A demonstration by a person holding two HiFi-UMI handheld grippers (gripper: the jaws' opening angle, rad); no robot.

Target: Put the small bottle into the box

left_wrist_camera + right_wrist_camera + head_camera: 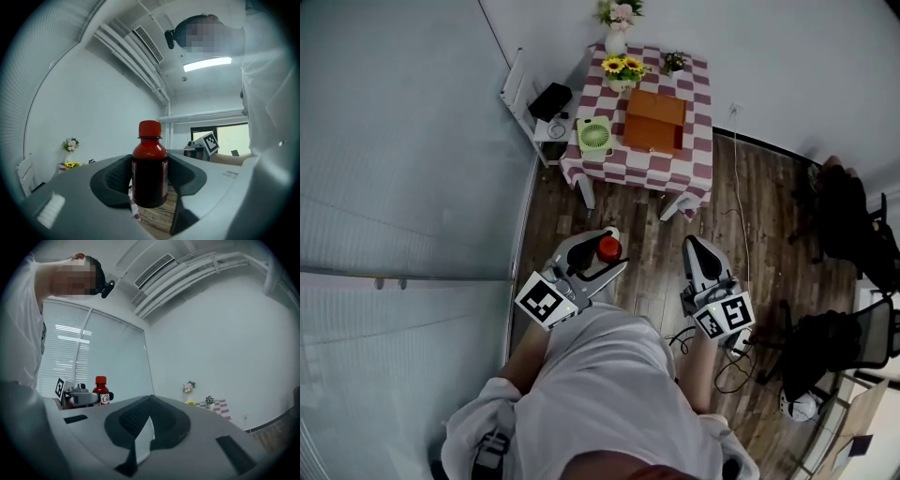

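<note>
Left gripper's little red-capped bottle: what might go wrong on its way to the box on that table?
1. The small bottle is pinched only by its sides in the left gripper, with its base unsupported above the wooden floor. A slip could drop it.
2. The box sits on a crowded table beside a green fan and sunflowers. Lowering the bottle in might knock one over.

Setting: office-type room with one corner dressed like a home. Wood-plank floor (778,216), white walls, slatted window blinds (65,352) at left, ceiling air vent (149,43), strip light (207,64). Far: small table (698,112) with checked cloth and flowers (617,13). Right: black office chairs (848,220).
</note>
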